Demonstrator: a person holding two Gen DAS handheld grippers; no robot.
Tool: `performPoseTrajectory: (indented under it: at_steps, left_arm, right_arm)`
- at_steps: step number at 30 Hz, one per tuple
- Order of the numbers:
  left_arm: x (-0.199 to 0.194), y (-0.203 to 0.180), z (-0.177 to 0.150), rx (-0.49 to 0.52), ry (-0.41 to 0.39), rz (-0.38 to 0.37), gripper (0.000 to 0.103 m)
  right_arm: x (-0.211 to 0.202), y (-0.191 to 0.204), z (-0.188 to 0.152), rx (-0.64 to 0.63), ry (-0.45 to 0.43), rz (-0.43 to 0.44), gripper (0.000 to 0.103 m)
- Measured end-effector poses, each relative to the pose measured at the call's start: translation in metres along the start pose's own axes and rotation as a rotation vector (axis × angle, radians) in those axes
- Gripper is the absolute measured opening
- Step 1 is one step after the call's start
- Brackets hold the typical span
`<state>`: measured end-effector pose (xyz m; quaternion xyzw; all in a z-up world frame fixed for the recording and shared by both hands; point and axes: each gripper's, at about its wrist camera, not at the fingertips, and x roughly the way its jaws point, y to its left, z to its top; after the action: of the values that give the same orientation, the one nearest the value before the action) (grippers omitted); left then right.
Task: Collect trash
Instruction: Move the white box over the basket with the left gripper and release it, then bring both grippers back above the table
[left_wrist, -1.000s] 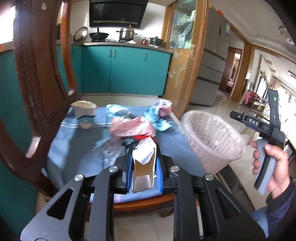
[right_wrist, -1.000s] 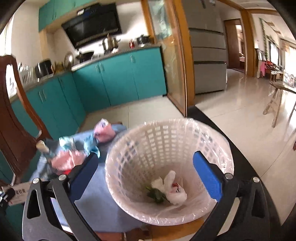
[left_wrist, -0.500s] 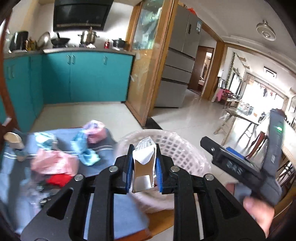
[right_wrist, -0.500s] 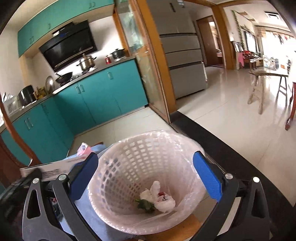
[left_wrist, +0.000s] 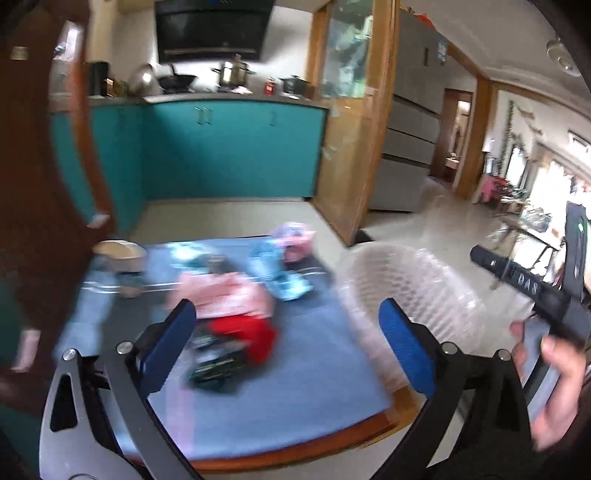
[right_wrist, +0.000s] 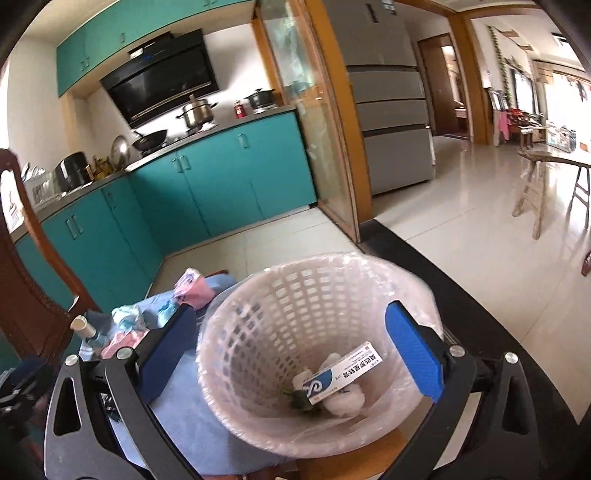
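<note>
Left gripper (left_wrist: 286, 325) with jaws spread and empty, over table (left_wrist: 317, 373); red wrapper (left_wrist: 251, 336) and pink packet (left_wrist: 225, 299) just ahead between jaws. Right gripper (right_wrist: 288, 347) with jaws spread, framing lined basket (right_wrist: 266, 295); toothpaste box (right_wrist: 341, 371) inside on tissue. Remaining trash likely light, soft, crinkly: best pinched across a bunched middle

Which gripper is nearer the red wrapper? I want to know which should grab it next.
Left. The left gripper hangs open just above the red wrapper on the cloth; the right gripper is open over the basket, off to the side.
</note>
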<state>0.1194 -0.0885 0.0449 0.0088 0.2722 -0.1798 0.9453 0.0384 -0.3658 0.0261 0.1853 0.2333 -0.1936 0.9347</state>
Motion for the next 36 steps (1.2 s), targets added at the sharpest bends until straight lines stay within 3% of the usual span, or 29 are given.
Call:
performPoseTrajectory:
  at_steps: [4,6,9,16,36]
  left_arm:
    - [-0.026,0.032,-0.023,-0.032,-0.015,0.093,0.099]
    - [-0.029,0.048,-0.039,-0.088,0.017,0.124,0.099]
    - [-0.023,0.061,-0.053,-0.141,0.099,0.102,0.099]
    - [-0.021,0.061,-0.053,-0.132,0.105,0.101,0.099]
    - [-0.017,0.060,-0.055,-0.138,0.127,0.101,0.100]
  right_arm:
    - [-0.002,0.027,-0.011,-0.060,0.031,0.039,0.100]
    - [-0.003,0.043,-0.021,-0.086,0.059,0.064,0.100]
    - [-0.007,0.062,-0.035,-0.106,0.095,0.115,0.100]
    - [-0.009,0.114,-0.061,-0.239,0.139,0.164,0.100]
    - [-0.010,0.111,-0.063,-0.252,0.145,0.174,0.100]
